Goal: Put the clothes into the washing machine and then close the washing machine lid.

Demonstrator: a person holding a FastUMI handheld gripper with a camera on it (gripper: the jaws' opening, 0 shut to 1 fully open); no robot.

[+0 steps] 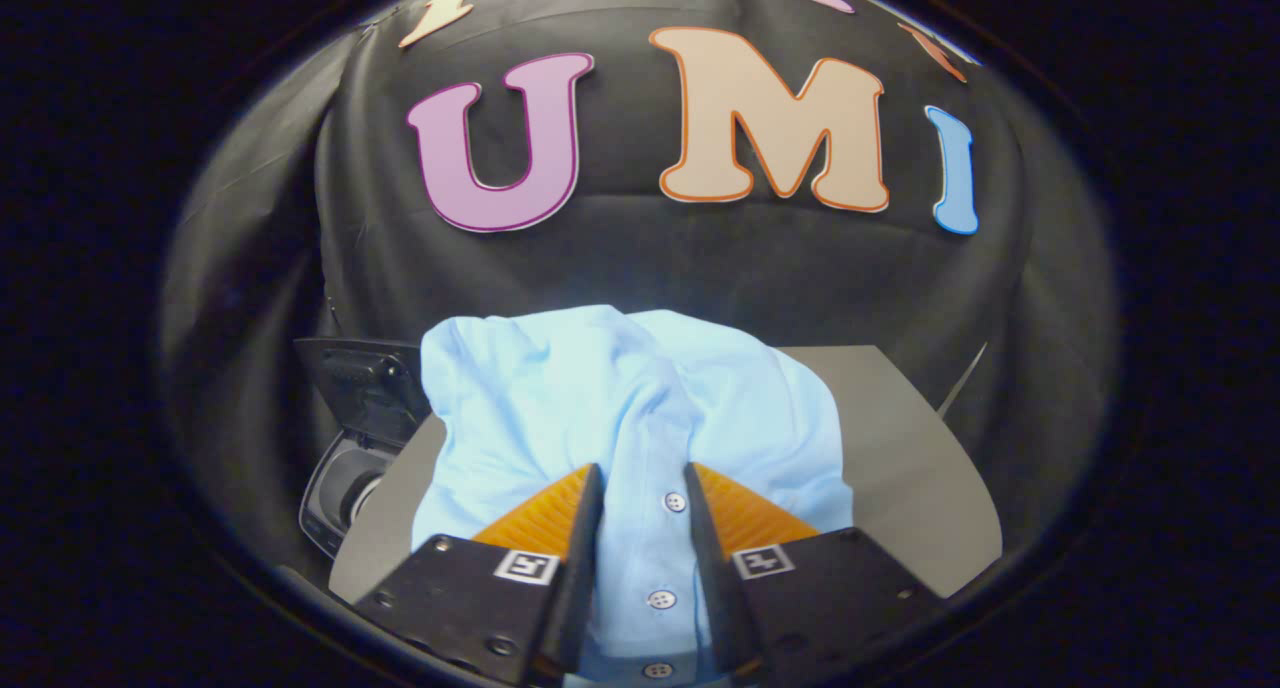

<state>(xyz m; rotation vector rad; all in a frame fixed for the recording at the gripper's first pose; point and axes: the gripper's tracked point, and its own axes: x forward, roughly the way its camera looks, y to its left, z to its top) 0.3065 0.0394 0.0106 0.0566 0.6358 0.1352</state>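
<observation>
Black cloth is draping the booth wall across the upper half of the frame. Below it, a grey tabletop (900,448) is spreading toward the lower right. A light blue shirt (560,398) is lying bunched on that surface at the centre. The gripper (640,488) is reaching in from the bottom centre, its two fingers clamping a raised fold of the shirt along its row of white buttons. At the lower left, just beside the shirt, the washing machine (345,488) is sitting with its dark lid (365,378) standing open.
</observation>
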